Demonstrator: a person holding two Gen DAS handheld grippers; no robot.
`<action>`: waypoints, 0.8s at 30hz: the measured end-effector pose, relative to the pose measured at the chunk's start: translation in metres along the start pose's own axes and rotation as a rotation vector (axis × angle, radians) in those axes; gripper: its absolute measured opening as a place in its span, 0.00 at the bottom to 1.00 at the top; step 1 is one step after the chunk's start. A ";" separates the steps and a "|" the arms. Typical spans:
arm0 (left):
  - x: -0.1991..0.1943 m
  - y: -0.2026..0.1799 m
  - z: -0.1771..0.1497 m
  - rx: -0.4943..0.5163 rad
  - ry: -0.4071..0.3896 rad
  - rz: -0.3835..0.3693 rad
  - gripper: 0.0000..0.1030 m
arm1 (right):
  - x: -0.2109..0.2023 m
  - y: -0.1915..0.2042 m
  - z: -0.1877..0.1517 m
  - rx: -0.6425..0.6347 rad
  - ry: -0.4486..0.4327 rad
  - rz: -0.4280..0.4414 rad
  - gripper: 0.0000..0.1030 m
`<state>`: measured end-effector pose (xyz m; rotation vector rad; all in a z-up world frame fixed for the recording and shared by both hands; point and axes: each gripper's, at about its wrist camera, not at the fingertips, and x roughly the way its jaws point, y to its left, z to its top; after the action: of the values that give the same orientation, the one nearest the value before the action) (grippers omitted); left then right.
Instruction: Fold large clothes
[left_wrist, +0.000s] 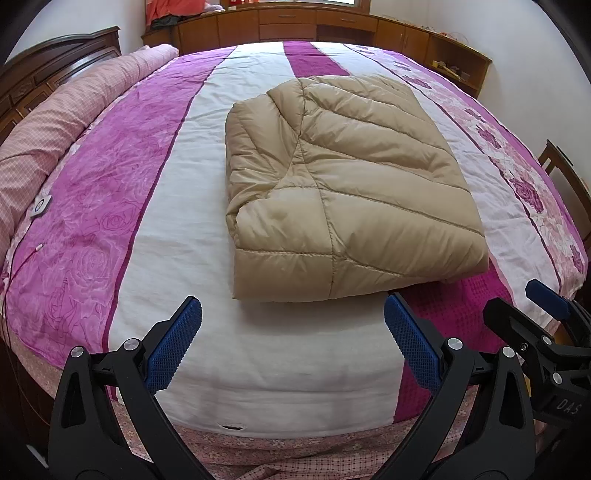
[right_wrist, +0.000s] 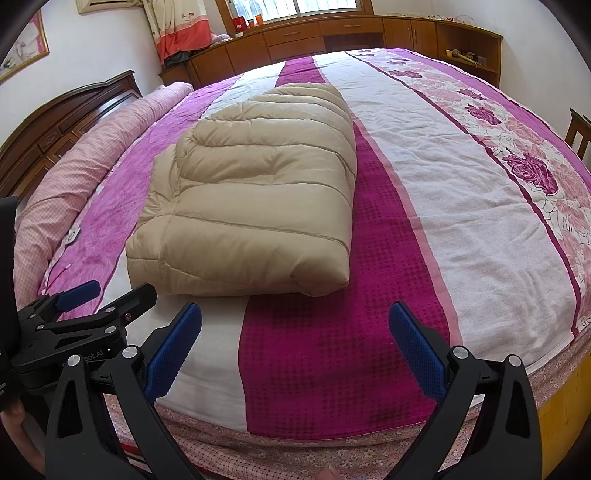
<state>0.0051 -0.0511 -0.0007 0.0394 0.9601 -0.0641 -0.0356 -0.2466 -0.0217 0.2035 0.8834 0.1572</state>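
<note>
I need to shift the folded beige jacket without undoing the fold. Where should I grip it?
Probably the near right corner of the beige jacket, coming in low from the bed's near edge. There the layers end in one rounded, closed fold, so open fingers can pinch the whole stack. The left edge shows separate layers that could splay.

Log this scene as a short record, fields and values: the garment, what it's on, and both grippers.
garment: beige quilted puffer jacket, folded into a bundle
surface: bed with a pink, white and magenta striped cover
left gripper: open, empty, short of the jacket's near edge
right gripper: open, empty, over the magenta stripe
backdrop: wooden cabinets
</note>
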 end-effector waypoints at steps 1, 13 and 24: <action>0.000 0.000 0.000 0.000 -0.001 0.001 0.96 | 0.000 0.000 0.000 -0.001 0.001 0.000 0.95; 0.000 0.001 0.001 -0.006 -0.002 0.003 0.96 | 0.000 0.000 0.000 -0.001 0.000 0.000 0.95; 0.000 0.002 0.002 -0.006 -0.002 0.006 0.96 | 0.000 0.001 0.000 -0.002 0.001 0.001 0.95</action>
<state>0.0066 -0.0490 0.0008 0.0371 0.9585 -0.0558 -0.0353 -0.2460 -0.0219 0.2021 0.8838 0.1589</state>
